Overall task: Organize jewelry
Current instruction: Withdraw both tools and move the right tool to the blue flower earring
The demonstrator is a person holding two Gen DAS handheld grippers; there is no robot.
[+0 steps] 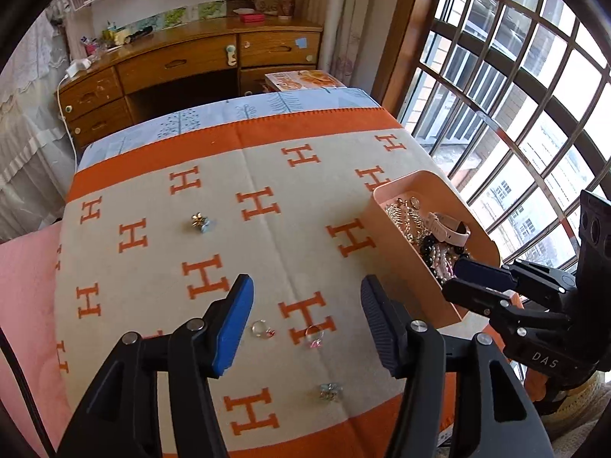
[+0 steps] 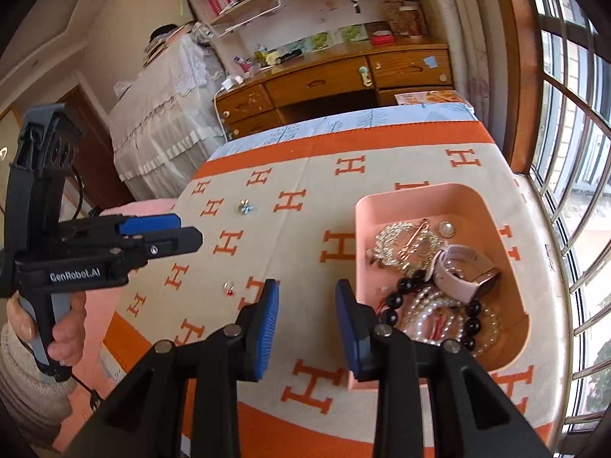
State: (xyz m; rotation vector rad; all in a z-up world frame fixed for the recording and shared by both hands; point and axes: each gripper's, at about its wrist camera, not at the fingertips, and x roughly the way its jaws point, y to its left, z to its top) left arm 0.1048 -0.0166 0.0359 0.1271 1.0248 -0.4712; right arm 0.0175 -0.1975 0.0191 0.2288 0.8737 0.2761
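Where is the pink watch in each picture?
Left wrist view: the pink watch lies at the right, inside the pink tray, on top of the beads and chains.
Right wrist view: the pink watch lies right of centre, in the same pink tray.
Shared landmark: the small flower-shaped brooch on the H-patterned blanket.

Black left gripper [image 2: 191, 231] lettered "GenRobot.AI", blue ribbed pads, silver screws, beige knit sleeve [image 2: 28, 389]
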